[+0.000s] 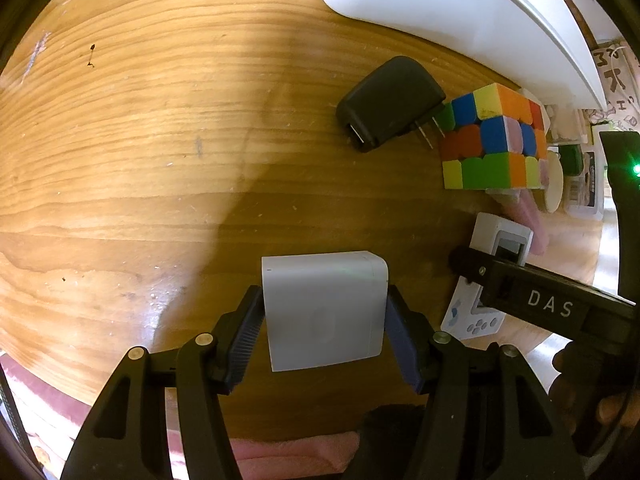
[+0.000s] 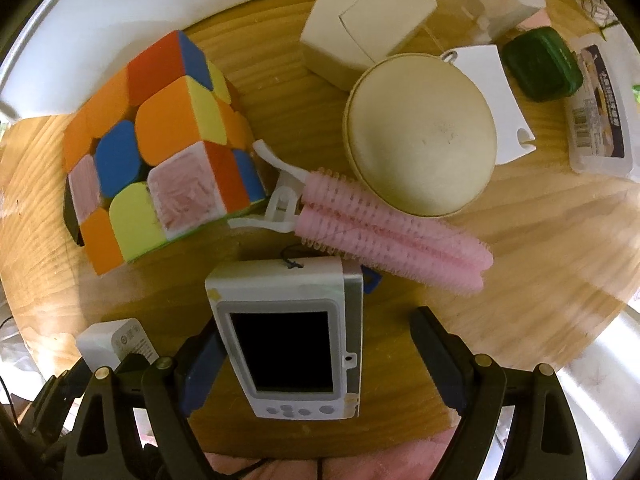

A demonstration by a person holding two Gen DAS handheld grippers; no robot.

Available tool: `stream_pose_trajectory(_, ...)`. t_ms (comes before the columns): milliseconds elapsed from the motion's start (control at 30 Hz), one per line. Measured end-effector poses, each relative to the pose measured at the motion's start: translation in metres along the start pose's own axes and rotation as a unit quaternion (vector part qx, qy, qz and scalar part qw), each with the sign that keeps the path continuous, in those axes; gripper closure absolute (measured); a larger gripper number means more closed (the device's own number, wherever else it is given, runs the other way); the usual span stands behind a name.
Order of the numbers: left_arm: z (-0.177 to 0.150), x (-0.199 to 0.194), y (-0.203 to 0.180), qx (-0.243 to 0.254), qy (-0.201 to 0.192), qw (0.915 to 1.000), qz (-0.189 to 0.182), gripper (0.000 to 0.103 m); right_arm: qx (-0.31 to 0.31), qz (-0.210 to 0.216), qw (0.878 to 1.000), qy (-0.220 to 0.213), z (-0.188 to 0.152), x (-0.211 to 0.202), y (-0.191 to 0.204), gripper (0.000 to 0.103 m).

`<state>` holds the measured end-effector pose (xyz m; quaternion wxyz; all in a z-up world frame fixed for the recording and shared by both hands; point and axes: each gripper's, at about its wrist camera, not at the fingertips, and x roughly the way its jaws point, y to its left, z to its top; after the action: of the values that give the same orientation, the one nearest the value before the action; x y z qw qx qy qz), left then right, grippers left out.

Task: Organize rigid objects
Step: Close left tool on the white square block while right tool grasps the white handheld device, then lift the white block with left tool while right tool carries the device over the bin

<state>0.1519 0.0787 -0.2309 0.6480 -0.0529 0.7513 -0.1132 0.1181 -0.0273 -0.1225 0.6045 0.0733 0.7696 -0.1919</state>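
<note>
A white charger (image 1: 324, 312) is pinched by the left gripper (image 1: 324, 336), the right gripper (image 2: 316, 364) is spread around a handheld console (image 2: 286, 340), and the cube (image 2: 160, 148) at 10 o'clock is left unsorted.

Black grippers (image 1: 324, 336), blue pads, brass-looking screws ("DAS" lettering).

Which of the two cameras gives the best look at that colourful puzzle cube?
The right wrist view. There the puzzle cube sits large and close, three faces showing, next to the pink hair roller. In the left wrist view the same cube is smaller, pushed toward the right edge, beside the black charger, with fewer faces visible.
</note>
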Motion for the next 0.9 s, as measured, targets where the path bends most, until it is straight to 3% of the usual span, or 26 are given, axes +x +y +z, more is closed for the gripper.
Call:
stream_pose_trajectory(167, -0.003, 0.006, -0.015, 0.0, 0.0, 1.0, 0.005, 0.04, -0.018, -0.003, 1.0, -0.018, -0.007, 0.0, 0.007, 0.018)
stream_pose_trajectory(333, -0.011, 0.001, -0.013, -0.002, 0.001, 0.9999, 0.011, 0.04, -0.042, -0.005, 0.998, -0.051, -0.011, -0.013, 0.012, 0.04)
stream_pose_trajectory(567, -0.025, -0.002, -0.012, -0.011, 0.002, 0.9997, 0.02, 0.04, -0.048, 0.019, 0.996, -0.068, -0.021, -0.015, 0.009, 0.043)
stream_pose_trajectory(900, -0.048, -0.01, -0.012, -0.035, -0.009, 0.9987, 0.035, 0.04, -0.061, 0.062, 0.994, -0.07, -0.037, -0.011, -0.028, 0.043)
